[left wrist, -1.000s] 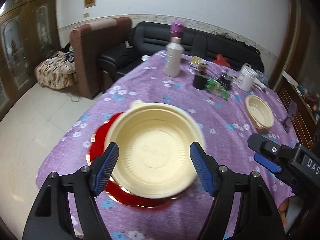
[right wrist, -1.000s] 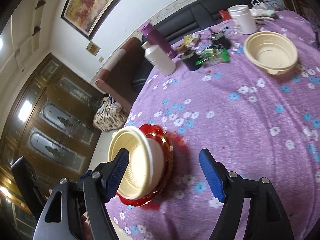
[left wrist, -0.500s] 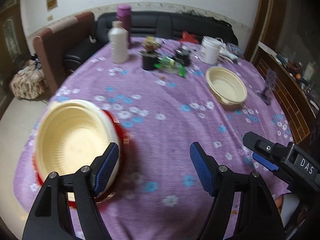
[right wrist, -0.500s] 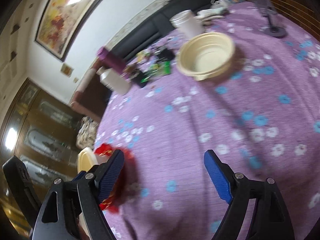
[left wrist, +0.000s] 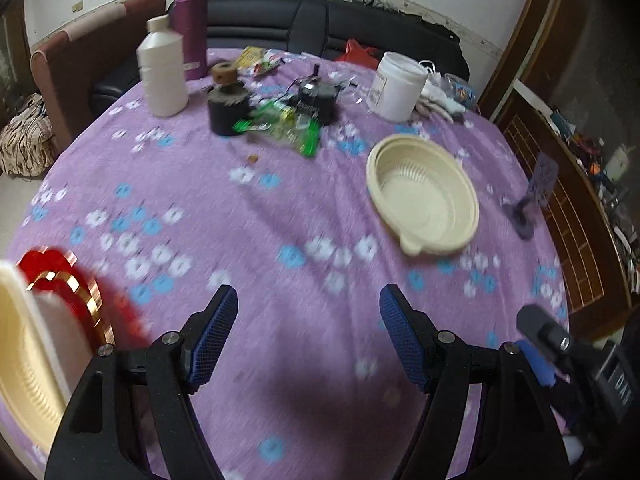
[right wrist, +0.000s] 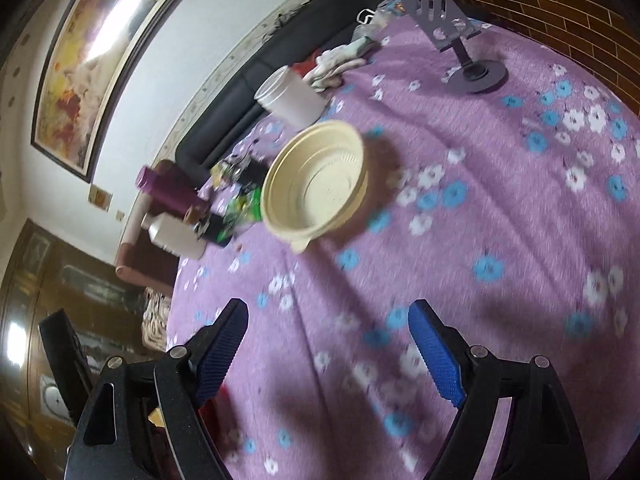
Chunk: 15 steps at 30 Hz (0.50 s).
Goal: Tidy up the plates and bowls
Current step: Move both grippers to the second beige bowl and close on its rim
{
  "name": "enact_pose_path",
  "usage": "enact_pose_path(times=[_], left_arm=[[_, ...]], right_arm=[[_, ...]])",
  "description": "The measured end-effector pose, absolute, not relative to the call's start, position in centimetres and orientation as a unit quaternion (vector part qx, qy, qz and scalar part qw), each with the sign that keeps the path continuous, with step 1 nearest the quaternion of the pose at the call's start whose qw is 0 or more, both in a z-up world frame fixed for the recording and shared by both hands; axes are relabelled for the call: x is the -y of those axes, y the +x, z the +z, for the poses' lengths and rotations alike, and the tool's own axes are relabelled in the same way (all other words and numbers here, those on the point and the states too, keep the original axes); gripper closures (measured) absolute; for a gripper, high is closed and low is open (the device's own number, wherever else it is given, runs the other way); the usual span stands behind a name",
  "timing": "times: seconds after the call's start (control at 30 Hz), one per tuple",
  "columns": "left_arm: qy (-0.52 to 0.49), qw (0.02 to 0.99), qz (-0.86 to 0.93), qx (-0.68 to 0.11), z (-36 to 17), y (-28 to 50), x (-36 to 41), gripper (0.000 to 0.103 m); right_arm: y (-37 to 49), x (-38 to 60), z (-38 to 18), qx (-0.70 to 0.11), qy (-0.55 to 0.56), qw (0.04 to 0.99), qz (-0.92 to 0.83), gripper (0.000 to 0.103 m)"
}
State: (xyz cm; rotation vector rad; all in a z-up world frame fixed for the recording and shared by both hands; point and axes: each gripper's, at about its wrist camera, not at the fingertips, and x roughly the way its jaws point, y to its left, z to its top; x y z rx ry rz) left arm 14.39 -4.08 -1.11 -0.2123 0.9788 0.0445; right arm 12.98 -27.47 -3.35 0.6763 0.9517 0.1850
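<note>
Bowl placement decides the next reach. In the left wrist view, the cream round plastic bowl (left wrist: 424, 196) sits right of centre on the purple flowered tablecloth (left wrist: 248, 216), up and to the right of the left gripper (left wrist: 308, 336), whose blue-padded jaws stand spread and empty. At the lower left edge a second cream bowl (left wrist: 20, 360) rests on a red gold-rimmed plate (left wrist: 76, 296).

In the right wrist view, the same lone bowl (right wrist: 316, 184) lies above the right gripper (right wrist: 328, 356), slightly left of the gap between its jaws, also spread with nothing between them. Its small tab points toward the camera. The right gripper looks the better lined up.
</note>
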Motion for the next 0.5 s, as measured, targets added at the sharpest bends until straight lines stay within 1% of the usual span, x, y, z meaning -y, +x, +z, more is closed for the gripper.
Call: enact_pose_path(times=[0.33, 0.43, 0.5], left_arm=[[-0.1, 0.869, 0.038, -0.483, -3.8, 21.2, 6.7, 0.03], [-0.102, 0.87, 0.041, -0.48, -4.4, 22.3, 7.1, 0.03], [-0.102, 0.87, 0.046, -0.48, -4.8, 22.9, 7.3, 0.03]], right_arm=[[20.7, 28.6, -5.3, -0.465, 0.319, 0.823, 0.059, 0.019], [22.4, 28.3, -6.0, -0.471, 0.314, 0.822, 0.062, 0.026], [23.2, 28.1, -6.3, -0.471, 0.312, 0.823, 0.057, 0.028]])
